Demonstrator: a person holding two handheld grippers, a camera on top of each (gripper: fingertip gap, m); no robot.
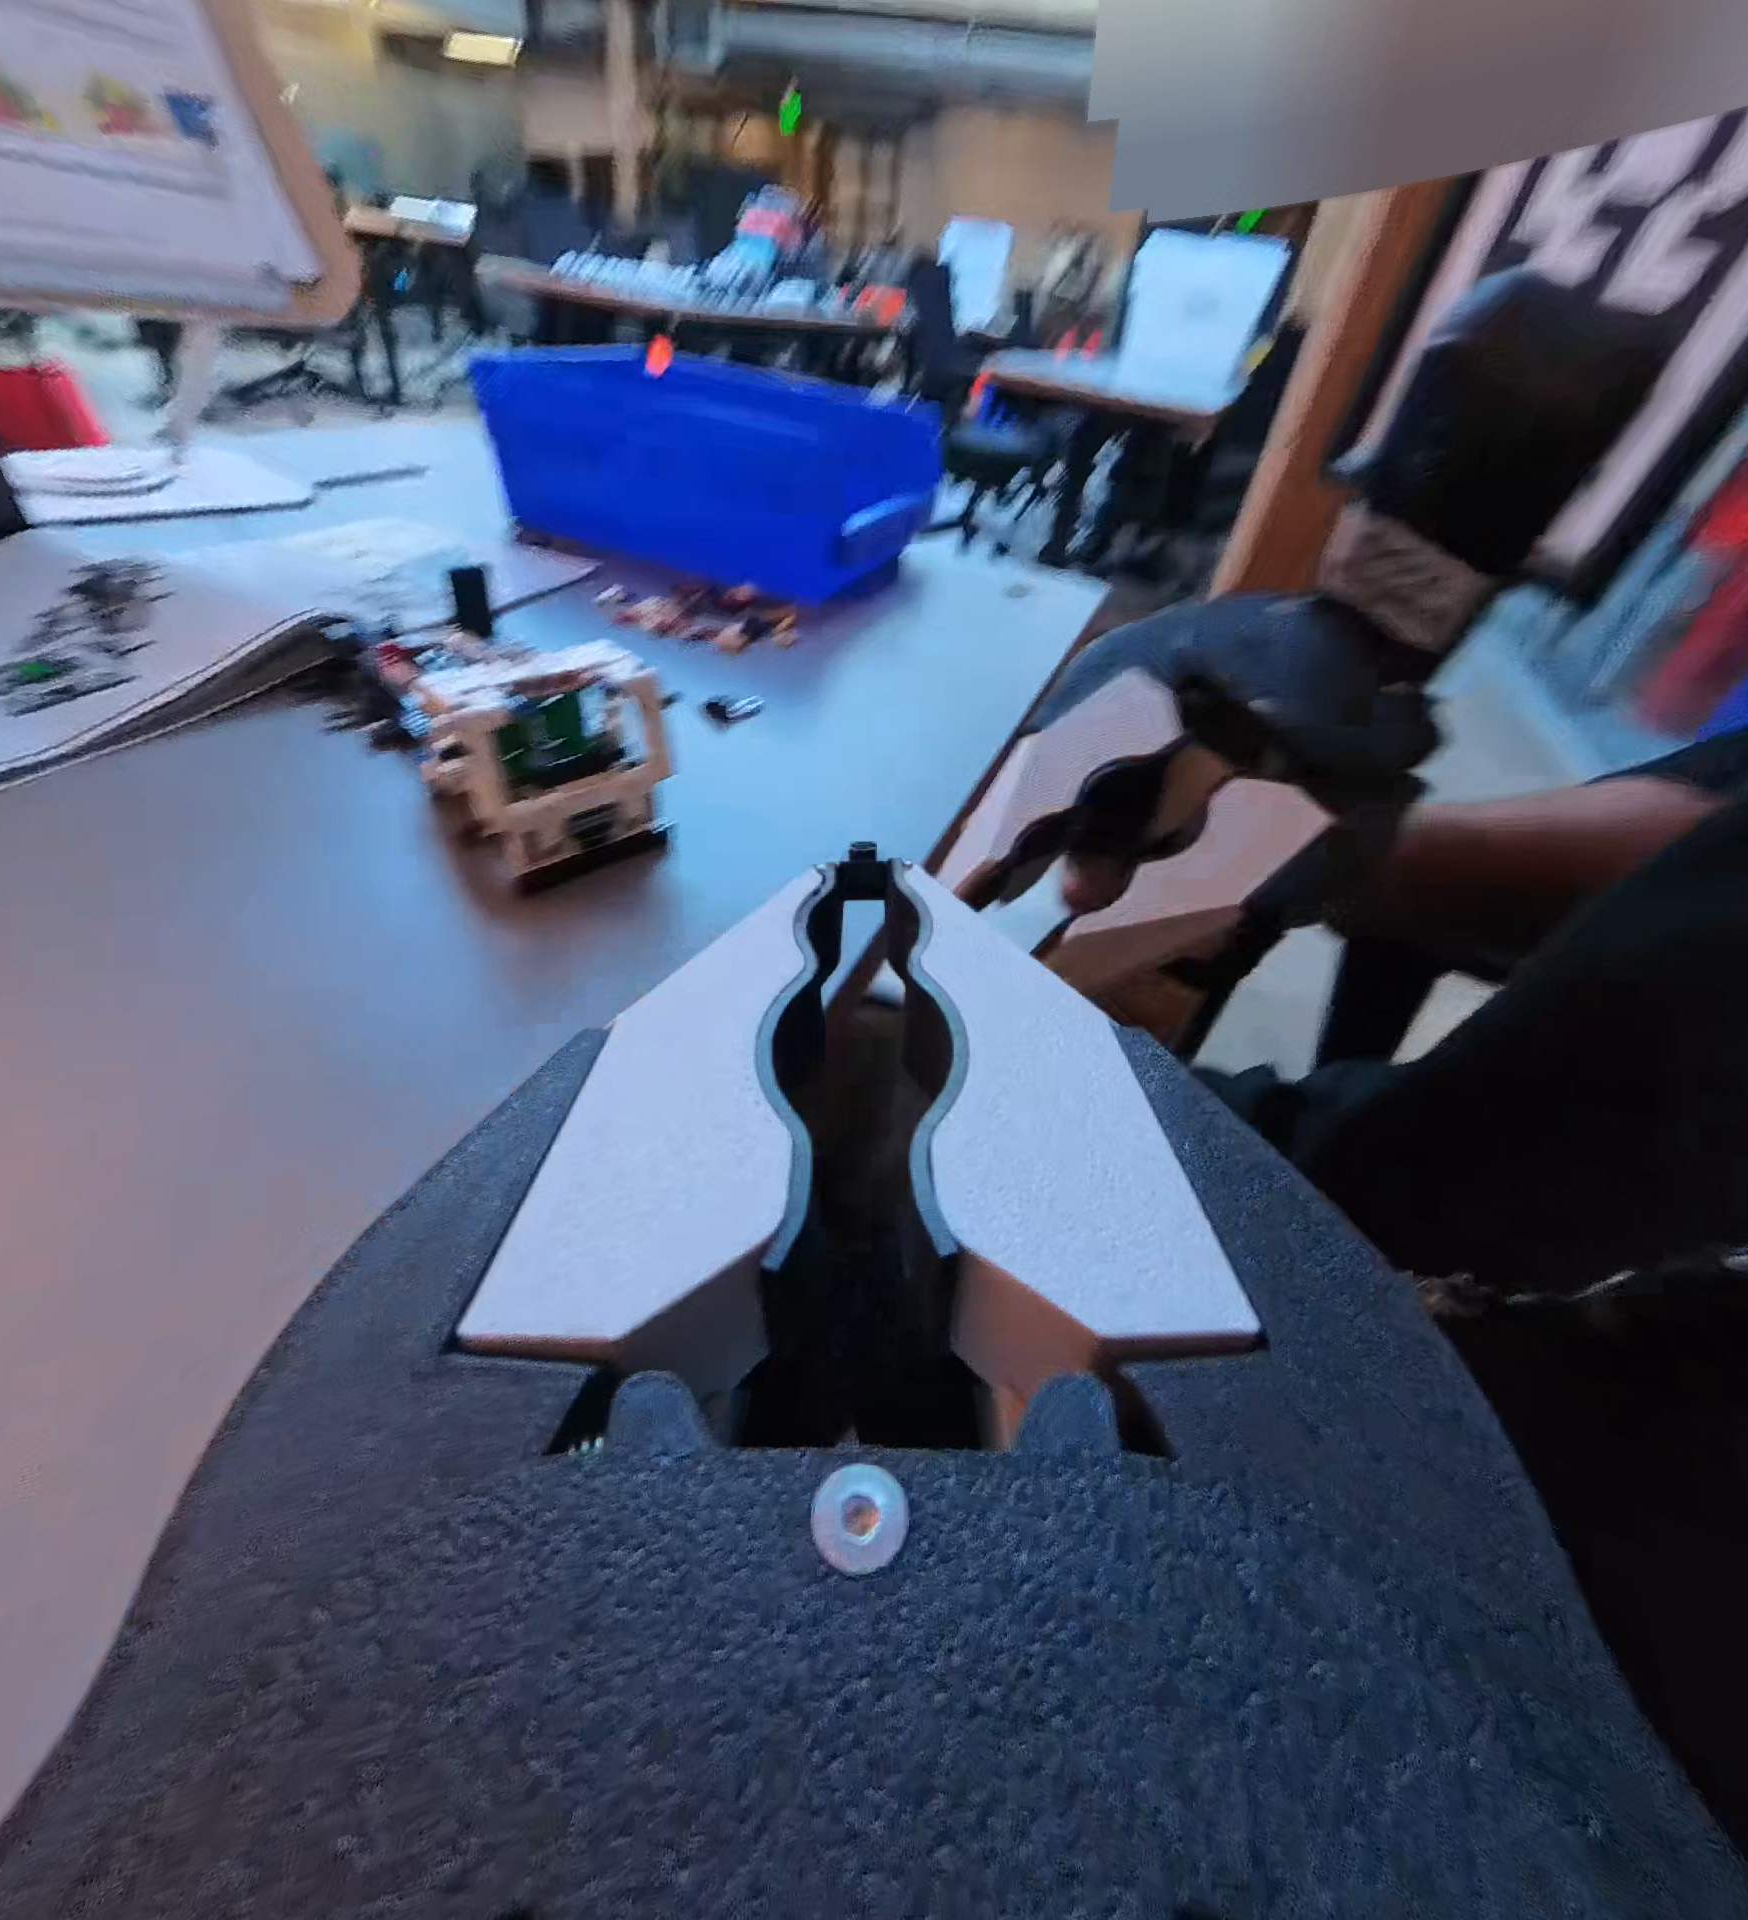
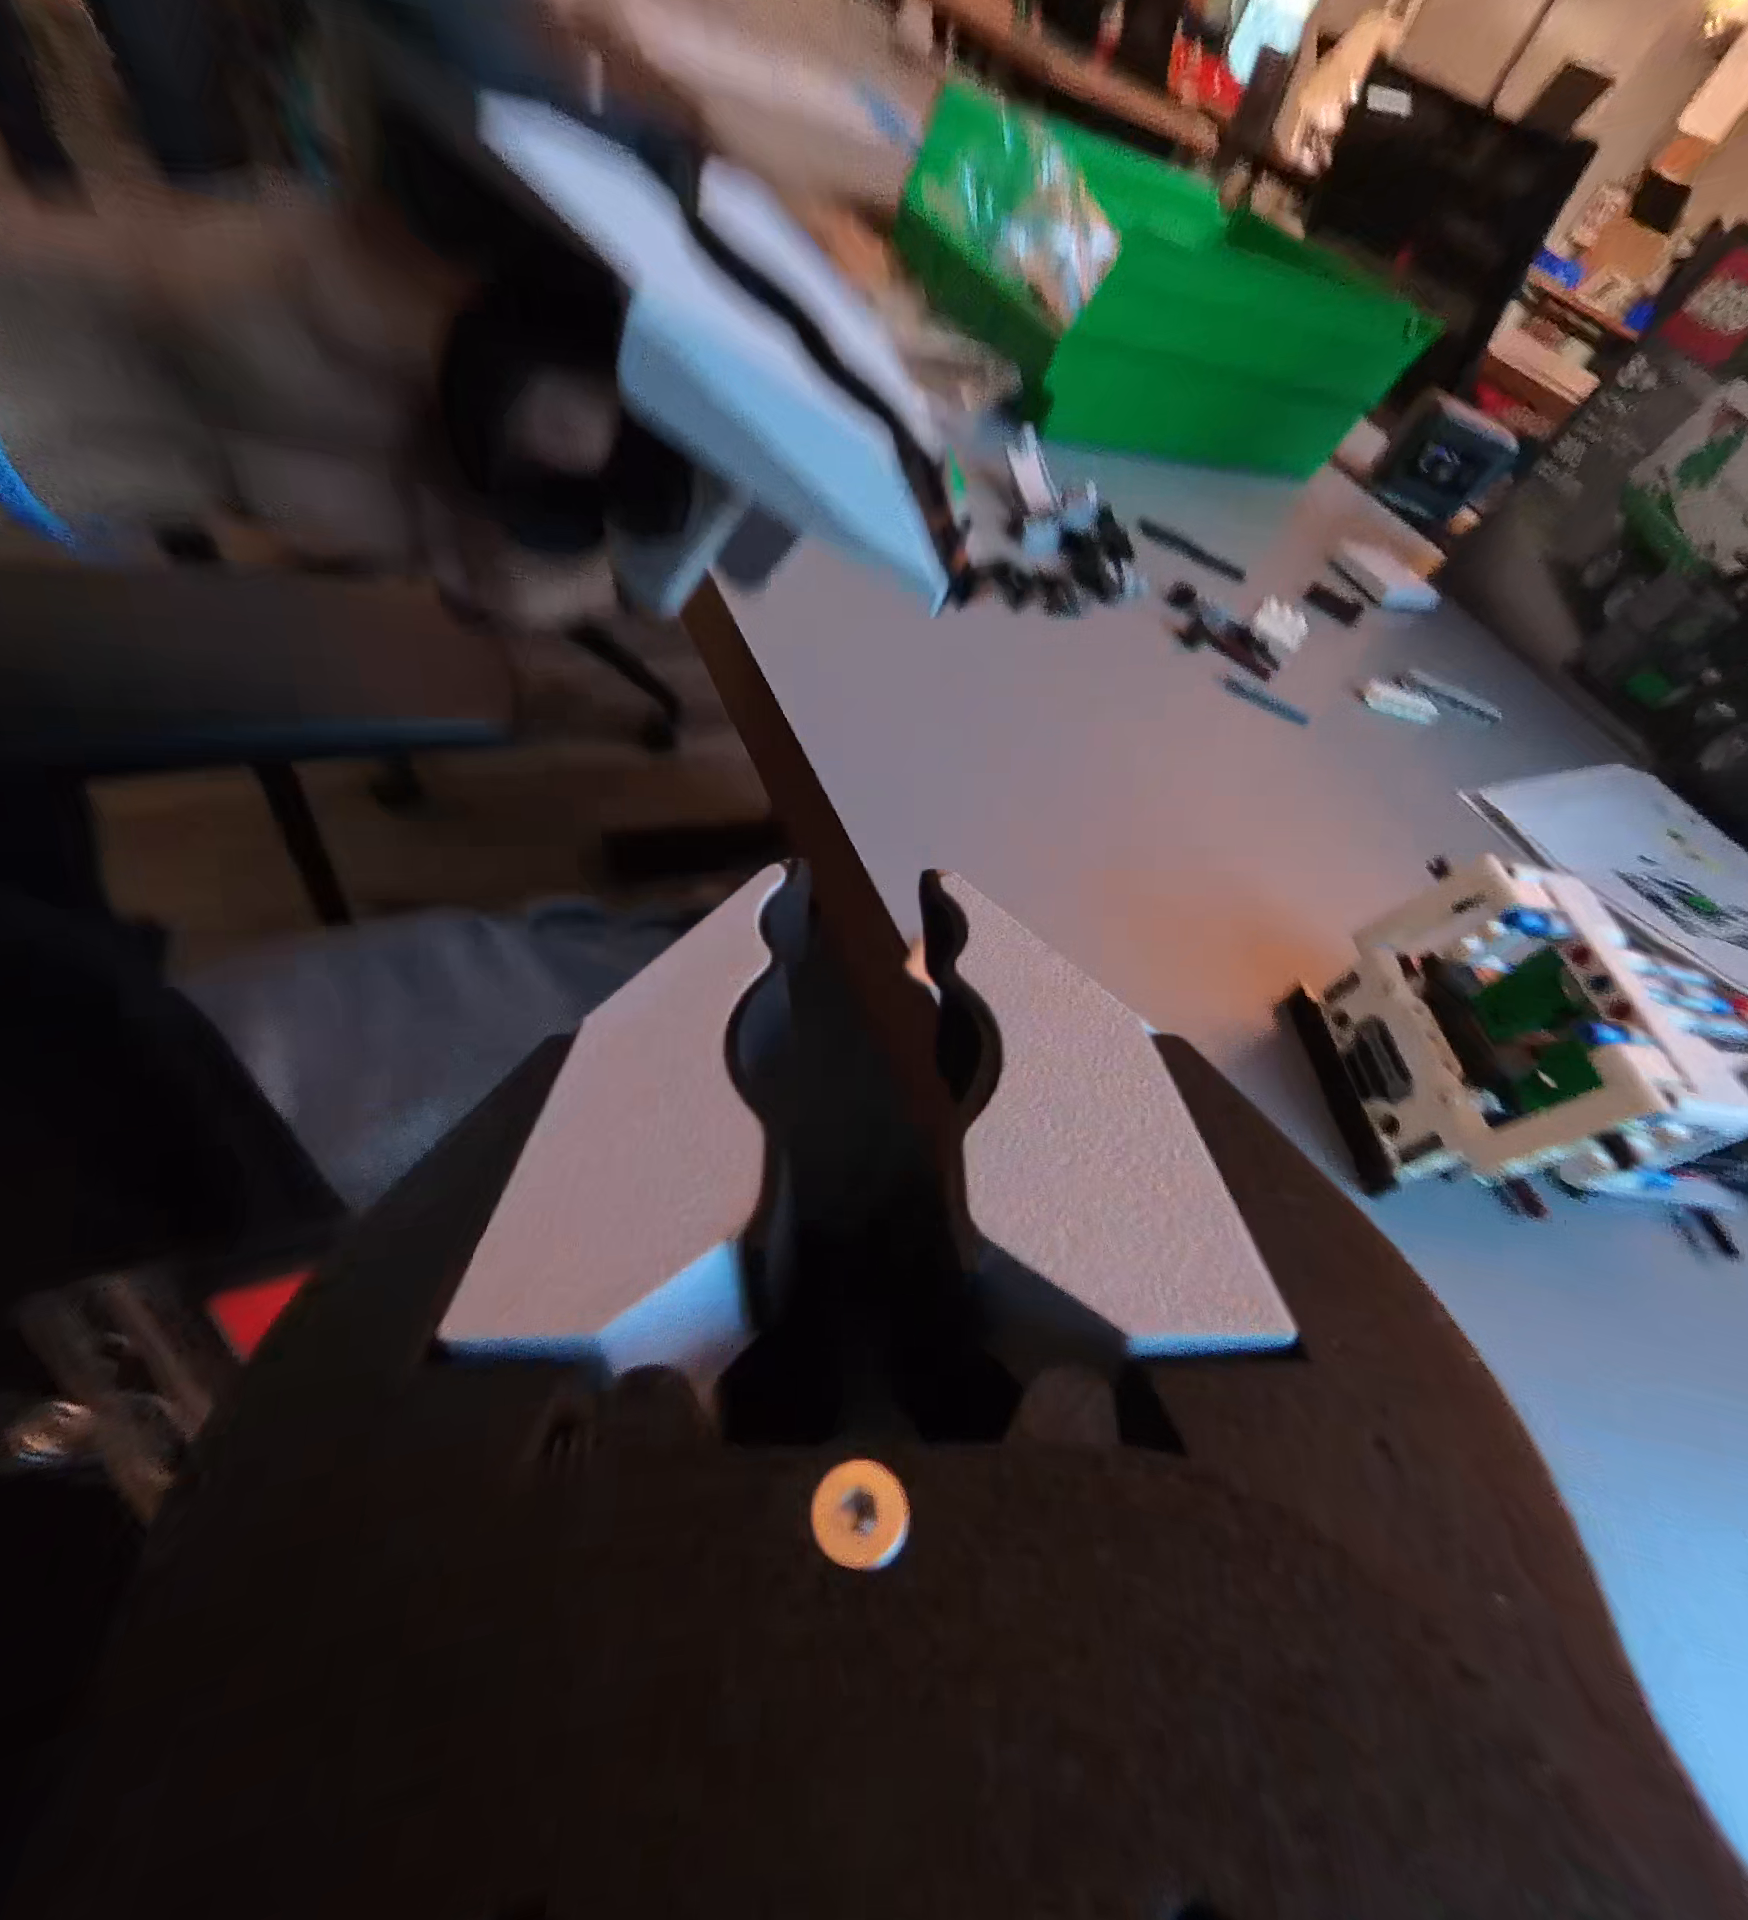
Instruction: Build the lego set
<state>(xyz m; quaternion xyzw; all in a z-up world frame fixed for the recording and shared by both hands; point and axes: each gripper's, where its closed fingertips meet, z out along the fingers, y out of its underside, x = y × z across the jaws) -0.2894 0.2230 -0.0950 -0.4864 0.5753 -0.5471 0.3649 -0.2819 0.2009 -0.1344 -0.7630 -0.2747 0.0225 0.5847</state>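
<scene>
The left claw (image 1: 862,871) pinches a small black piece (image 1: 859,862) between its tips, its jaws drawn narrow around it. It hangs over the near edge of the desk (image 1: 174,987), close to the corner where the top drops away to the floor. The right claw (image 2: 862,902) stands a little apart with nothing between its jaws; the dark desk edge (image 2: 808,821) runs straight through the gap in the right wrist view, so this claw straddles the border line from off the desk side.

The half-built lego model (image 1: 543,753), a white frame with green parts inside, sits on the desk well ahead of the left claw and to its left; in the right wrist view the same model (image 2: 1514,1023) lies off to the right. An open instruction booklet (image 1: 91,644) lies just beside it. Between the claws and the model the desk top is bare, giving free passage.

Farther back a blue bin (image 1: 714,468) stands with loose pieces (image 1: 709,613) scattered at its foot. A green bin (image 2: 1192,312) sits at the far end, with more loose parts (image 2: 1254,634) strewn before it. A set box (image 2: 1722,540) walls off the desk's far right side.
</scene>
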